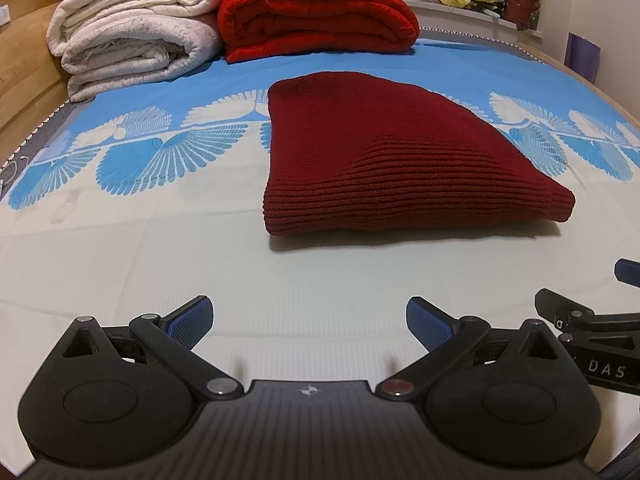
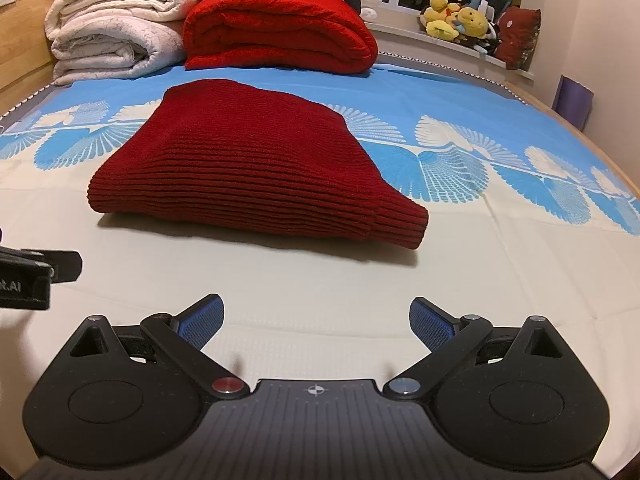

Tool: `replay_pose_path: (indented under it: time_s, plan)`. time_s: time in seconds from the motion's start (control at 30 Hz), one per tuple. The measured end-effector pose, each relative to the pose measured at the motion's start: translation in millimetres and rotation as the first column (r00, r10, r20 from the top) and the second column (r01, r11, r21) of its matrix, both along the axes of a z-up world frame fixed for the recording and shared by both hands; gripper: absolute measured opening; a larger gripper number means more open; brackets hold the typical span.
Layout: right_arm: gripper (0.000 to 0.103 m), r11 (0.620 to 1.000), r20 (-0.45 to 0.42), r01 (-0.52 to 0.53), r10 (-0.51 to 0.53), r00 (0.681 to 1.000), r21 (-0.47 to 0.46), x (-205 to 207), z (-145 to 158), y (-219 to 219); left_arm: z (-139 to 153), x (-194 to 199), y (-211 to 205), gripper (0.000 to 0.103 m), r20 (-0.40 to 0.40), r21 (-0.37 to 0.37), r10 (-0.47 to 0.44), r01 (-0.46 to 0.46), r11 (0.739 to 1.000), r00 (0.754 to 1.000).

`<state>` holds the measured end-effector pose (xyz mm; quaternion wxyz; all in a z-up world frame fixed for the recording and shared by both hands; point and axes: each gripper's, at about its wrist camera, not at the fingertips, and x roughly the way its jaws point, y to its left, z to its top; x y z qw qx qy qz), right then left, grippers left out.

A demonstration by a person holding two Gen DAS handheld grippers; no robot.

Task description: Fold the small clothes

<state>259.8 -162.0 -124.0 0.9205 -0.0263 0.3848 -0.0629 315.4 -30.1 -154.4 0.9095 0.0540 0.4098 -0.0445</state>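
A dark red ribbed knit garment (image 1: 384,160) lies folded into a thick flat bundle on the bed sheet (image 1: 160,264). It also shows in the right wrist view (image 2: 248,168). My left gripper (image 1: 310,322) is open and empty, low over the sheet, a short way in front of the garment's near edge. My right gripper (image 2: 316,322) is open and empty too, beside the left one and apart from the garment. Part of the right gripper (image 1: 588,320) shows at the right edge of the left wrist view.
A folded bright red blanket (image 1: 316,16) and stacked white blankets (image 1: 132,40) lie at the head of the bed. A wooden bed frame (image 1: 28,92) runs along the left. Plush toys (image 2: 456,20) sit on a window sill. A purple object (image 2: 572,104) leans at the right wall.
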Motion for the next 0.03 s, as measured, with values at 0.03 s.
replay_pose_path:
  time_s: [0.03]
  plan:
    - [0.099,1.0,0.002,-0.001,0.001,1.0,0.006,0.0,0.9,-0.4,-0.1,-0.5,-0.5,0.103,0.001,-0.002,-0.002,0.002,1.0,1.0]
